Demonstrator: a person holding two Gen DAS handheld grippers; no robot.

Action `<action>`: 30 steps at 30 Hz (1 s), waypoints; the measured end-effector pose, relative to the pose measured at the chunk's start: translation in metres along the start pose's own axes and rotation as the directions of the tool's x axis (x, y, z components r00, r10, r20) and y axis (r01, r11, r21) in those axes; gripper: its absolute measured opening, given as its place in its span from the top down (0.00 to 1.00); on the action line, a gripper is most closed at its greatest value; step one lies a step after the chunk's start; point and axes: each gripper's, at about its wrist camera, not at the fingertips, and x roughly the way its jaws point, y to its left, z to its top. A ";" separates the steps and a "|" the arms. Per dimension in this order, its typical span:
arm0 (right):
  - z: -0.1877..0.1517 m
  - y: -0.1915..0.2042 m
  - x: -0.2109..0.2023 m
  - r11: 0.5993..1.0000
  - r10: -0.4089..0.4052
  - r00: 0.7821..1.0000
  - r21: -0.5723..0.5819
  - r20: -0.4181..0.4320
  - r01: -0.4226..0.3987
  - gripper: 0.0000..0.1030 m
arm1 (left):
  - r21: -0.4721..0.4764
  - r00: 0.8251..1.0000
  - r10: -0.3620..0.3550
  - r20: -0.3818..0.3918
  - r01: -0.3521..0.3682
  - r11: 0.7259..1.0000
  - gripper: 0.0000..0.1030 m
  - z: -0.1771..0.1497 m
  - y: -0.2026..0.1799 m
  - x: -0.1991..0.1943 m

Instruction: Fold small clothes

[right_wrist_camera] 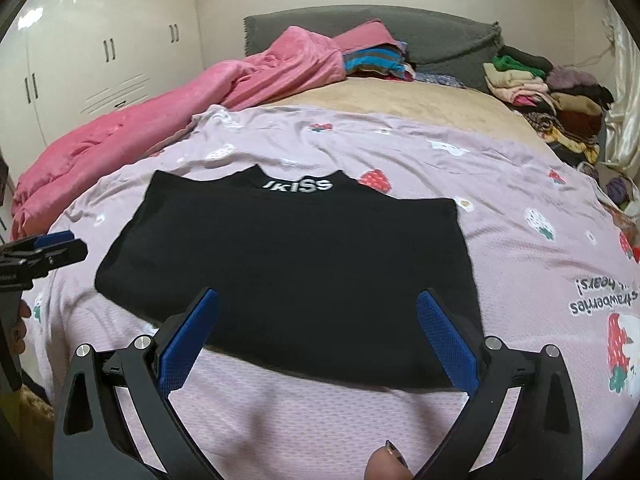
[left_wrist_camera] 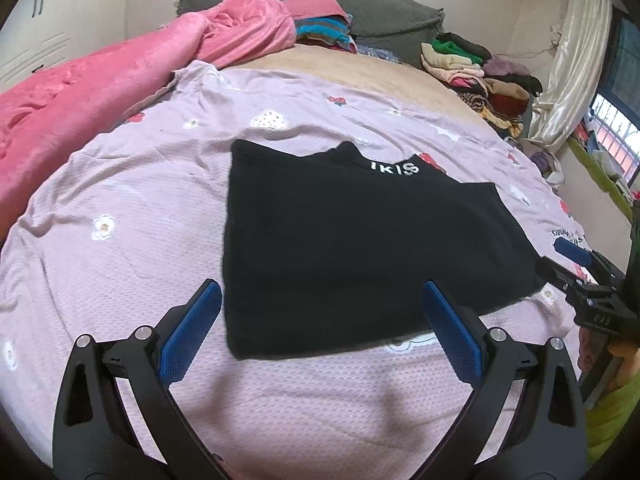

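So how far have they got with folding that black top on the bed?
Partly done, it seems: the black top lies flat on the lilac sheet, its sleeves apparently tucked in, making a neat block with the collar lettering at the far end. Nothing is in hand: the left claw and right claw both hover open at its near hem. Probably left: folding the hem up toward the collar.

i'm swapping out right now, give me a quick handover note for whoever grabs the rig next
Left tool: open, empty, at the near left corner of the black garment.
Right tool: open, empty, at its near edge, towards the right corner.
The black garment lies flat on the lilac strawberry sheet, its lettered band at the far side.
Done: laid out flat, possibly already folded once; I cannot tell.
Left: grip the near edge, finish folding, then set it aside, perhaps with the clothes pile at the far right.
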 end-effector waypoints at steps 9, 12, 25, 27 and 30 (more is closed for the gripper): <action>0.006 0.044 0.001 0.995 0.054 0.999 -0.079 0.002 -0.054 0.04 | -0.032 0.999 0.036 0.016 -0.035 0.999 0.09 0.002 0.021 -0.011; 0.007 0.058 0.004 0.992 0.071 0.997 -0.106 -0.002 -0.070 0.04 | -0.045 0.999 0.049 0.015 -0.048 0.998 0.09 0.003 0.028 -0.013; 0.003 0.107 0.015 0.970 0.121 0.992 -0.211 -0.024 -0.123 0.04 | -0.106 0.993 0.108 0.041 -0.103 0.989 0.09 0.011 0.056 -0.013; 0.002 0.117 0.019 0.964 0.125 0.992 -0.233 -0.031 -0.129 0.04 | -0.117 0.991 0.127 0.040 -0.121 0.986 0.09 0.014 0.061 -0.009; -0.001 0.130 0.023 0.953 0.132 0.991 -0.270 -0.035 -0.136 0.04 | -0.131 0.989 0.147 0.032 -0.141 0.981 0.09 0.017 0.069 -0.004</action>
